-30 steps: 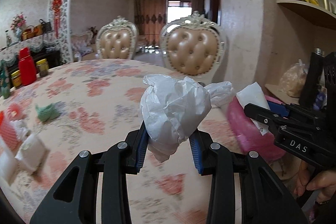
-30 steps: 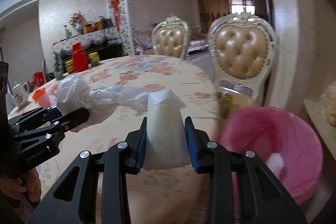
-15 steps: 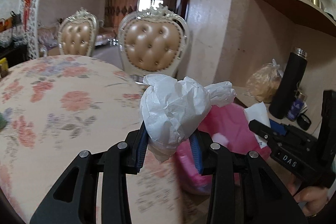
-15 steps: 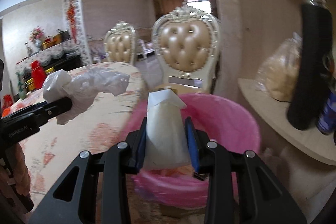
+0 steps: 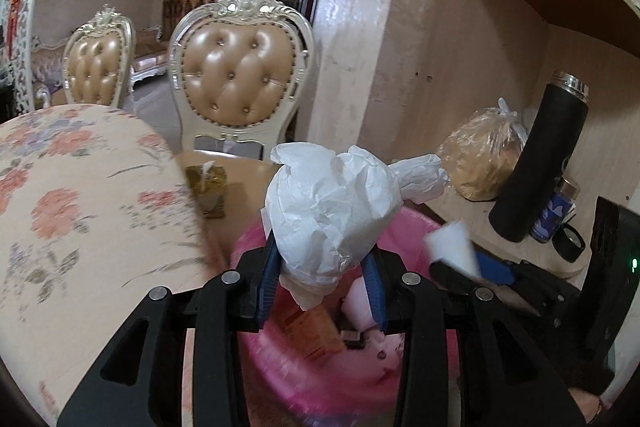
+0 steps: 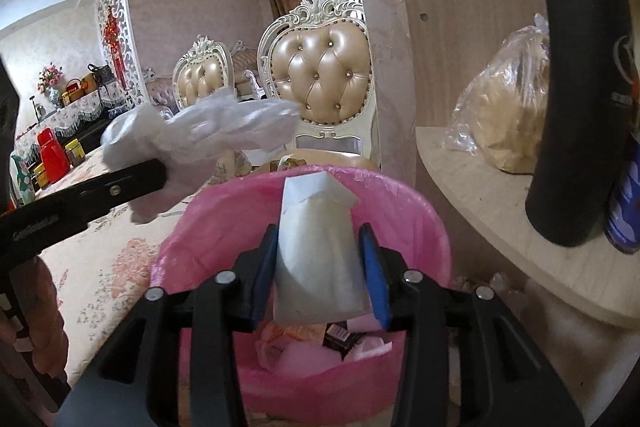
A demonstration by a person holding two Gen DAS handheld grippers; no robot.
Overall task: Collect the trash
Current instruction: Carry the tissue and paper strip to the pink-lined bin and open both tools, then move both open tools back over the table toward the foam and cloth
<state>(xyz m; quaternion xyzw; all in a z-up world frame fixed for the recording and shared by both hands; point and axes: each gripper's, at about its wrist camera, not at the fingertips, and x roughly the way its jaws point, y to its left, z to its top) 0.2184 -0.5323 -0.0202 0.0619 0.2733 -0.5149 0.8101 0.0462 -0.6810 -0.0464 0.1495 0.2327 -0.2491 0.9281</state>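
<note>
We see the round table (image 5: 80, 211) in its floral cloth curving away on the left, its edge just beside the pink-lined bin (image 6: 400, 211), which sits low between the table and the wooden corner shelf (image 6: 500, 227) on the right. The bin's mouth is open above, but the room around it is tight: the shelf edge overhangs close on one side, the table rim on the other, and a tufted chair (image 6: 320, 71) stands right behind it.

The black flask (image 5: 544, 163) on the shelf is cut off at the top in the right wrist view, and the tied bag (image 5: 480, 159) of tan contents sits beside it, partly behind it. Down in the bin we can make out wrappers and a dark packet, but both views blur them and we cannot name them. The bin's near rim is hidden by our own gripper frames.

Our left gripper (image 5: 322, 283) pinches the crumpled white plastic bag (image 5: 332, 211), jaws closed narrowly on its lower part, held above the bin's table-side rim. Our right gripper (image 6: 320, 267) has its blue pads (image 6: 374, 275) pressed on both sides of the white paper pouch (image 6: 318, 251), which stands upright over the open bin.
</note>
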